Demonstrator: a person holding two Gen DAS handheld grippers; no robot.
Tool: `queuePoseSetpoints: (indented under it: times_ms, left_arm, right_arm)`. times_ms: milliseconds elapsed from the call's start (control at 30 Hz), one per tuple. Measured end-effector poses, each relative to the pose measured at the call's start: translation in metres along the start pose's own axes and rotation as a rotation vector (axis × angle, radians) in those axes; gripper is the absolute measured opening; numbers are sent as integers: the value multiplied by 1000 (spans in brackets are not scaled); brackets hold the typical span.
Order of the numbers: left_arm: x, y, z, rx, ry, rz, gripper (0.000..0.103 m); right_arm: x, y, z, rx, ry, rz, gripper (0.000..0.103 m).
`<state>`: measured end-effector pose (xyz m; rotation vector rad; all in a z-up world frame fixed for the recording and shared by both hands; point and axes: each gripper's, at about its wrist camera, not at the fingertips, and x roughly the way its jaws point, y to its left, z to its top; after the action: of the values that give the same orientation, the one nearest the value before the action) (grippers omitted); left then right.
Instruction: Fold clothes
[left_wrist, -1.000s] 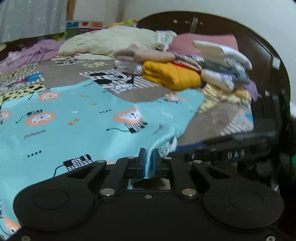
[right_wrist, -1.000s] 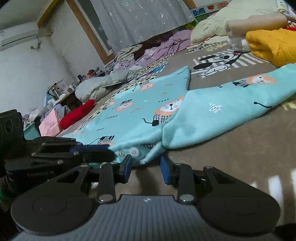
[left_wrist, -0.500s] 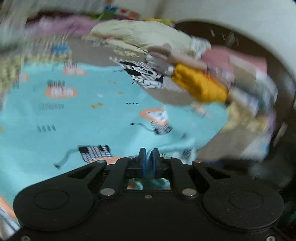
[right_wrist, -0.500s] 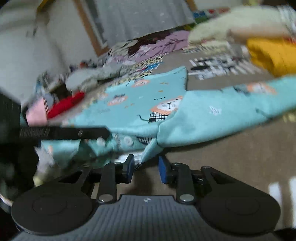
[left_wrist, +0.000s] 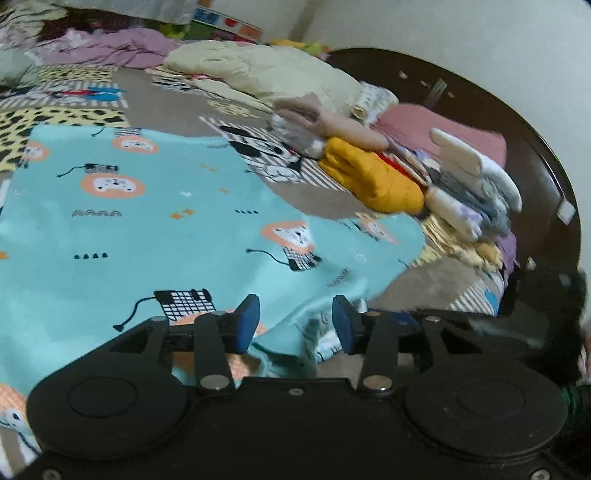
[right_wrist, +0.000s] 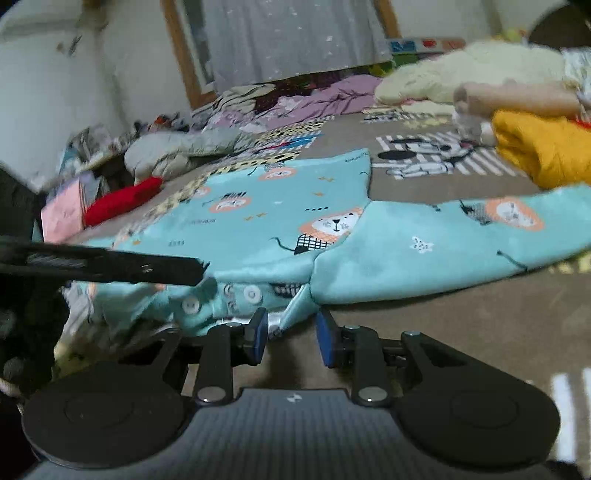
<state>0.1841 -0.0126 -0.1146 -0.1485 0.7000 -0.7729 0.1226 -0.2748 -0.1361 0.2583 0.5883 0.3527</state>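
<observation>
Two gripper sets — left gripper (left_wrist: 295, 323), right gripper (right_wrist: 288, 340) — both agape around the teal garment's (left_wrist: 147, 229) near edge.

Black grippers (left_wrist: 291, 325), blue finger pads (right_wrist: 258, 334)

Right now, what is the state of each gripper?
Left gripper: open, holding nothing, over the teal lion-print garment.
Right gripper: open, holding nothing.

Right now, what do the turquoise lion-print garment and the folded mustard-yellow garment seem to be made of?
The turquoise lion-print garment looks like soft matte cotton knit: it drapes limply, with white snap buttons. The folded mustard-yellow garment seems thicker, perhaps fleece: puffy, rounded folds.
</observation>
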Motion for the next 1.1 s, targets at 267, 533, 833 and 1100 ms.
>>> queuePoseSetpoints:
  times_ms: [267, 533, 833, 1100]
  left_arm:
    - [9, -25, -8, 237, 56, 62, 10]
    - [3, -53, -12, 494, -65, 221, 6]
    - [22, -65, -34, 713, -116, 374, 5]
    - [15, -63, -50, 818, 4, 273, 7]
  right_arm:
    - [4, -19, 3, 130, -16, 31, 30]
    - [6, -27, 4, 178, -4, 53, 30]
    - [-8, 0, 6, 14, -20, 30, 32]
    - [4, -5, 9, 54, -9, 23, 32]
